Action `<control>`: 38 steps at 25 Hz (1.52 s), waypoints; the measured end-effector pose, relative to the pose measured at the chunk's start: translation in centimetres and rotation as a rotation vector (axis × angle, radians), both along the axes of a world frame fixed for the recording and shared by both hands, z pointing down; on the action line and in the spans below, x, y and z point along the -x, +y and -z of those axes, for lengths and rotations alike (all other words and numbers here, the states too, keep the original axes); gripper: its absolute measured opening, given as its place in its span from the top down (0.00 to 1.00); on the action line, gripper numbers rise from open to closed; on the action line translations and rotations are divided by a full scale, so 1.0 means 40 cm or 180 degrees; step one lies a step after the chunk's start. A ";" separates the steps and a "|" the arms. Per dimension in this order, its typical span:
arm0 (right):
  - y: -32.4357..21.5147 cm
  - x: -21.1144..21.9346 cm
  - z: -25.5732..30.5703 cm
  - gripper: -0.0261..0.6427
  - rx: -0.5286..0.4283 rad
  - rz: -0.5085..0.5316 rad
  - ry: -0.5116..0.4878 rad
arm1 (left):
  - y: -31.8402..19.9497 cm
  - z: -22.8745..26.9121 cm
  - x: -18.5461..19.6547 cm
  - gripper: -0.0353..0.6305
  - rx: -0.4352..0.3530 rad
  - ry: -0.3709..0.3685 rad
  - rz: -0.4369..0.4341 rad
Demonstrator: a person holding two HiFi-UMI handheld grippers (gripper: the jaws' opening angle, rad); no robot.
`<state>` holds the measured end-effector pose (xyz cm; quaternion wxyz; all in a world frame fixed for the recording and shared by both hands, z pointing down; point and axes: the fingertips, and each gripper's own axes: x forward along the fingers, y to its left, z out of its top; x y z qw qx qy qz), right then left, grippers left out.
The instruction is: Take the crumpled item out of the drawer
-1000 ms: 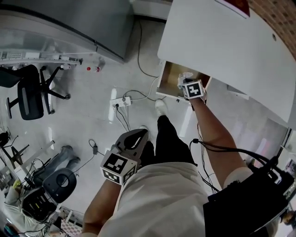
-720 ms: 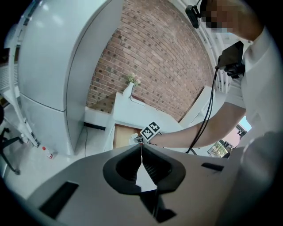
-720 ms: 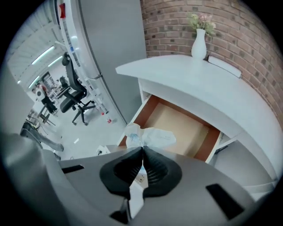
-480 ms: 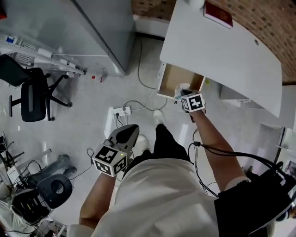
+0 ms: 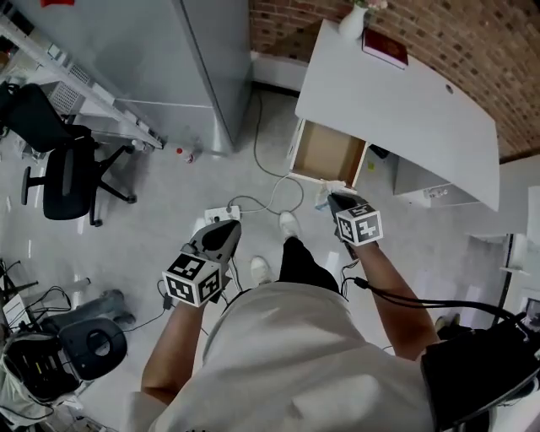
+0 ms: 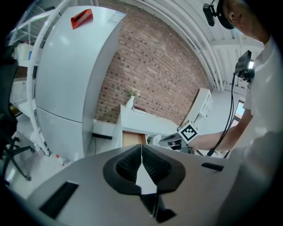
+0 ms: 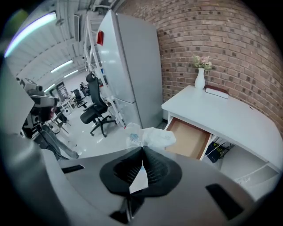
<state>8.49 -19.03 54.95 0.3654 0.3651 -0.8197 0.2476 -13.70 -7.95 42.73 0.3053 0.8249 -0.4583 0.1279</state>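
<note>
My right gripper (image 5: 336, 201) is shut on a crumpled white wrapper (image 7: 150, 137) with faint blue print, held in the air in front of the open drawer (image 5: 327, 153). In the head view the crumpled wrapper (image 5: 329, 191) shows just below the drawer's front edge. The drawer (image 7: 191, 137) is pulled out from a white desk (image 5: 396, 110) and its brown bottom looks bare. My left gripper (image 5: 221, 236) hangs lower left near my body, jaws together with nothing between them. In the left gripper view, the left gripper (image 6: 141, 152) looks toward the drawer and the right gripper's marker cube (image 6: 189, 131).
A white vase (image 5: 353, 21) and a dark red book (image 5: 386, 49) stand on the desk's far end by the brick wall. A grey cabinet (image 5: 169, 59) stands left of the desk. Cables and a power strip (image 5: 221, 211) lie on the floor. A black office chair (image 5: 67, 177) is at left.
My right gripper has pulled back out of the drawer toward me with the crumpled wrapper in it. The left gripper stayed low near my body. My head view has shifted.
</note>
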 end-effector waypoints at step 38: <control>0.514 0.056 0.253 0.91 -0.0380 0.0146 -0.0326 | 0.332 0.010 0.019 0.91 -0.0137 0.0026 -0.0317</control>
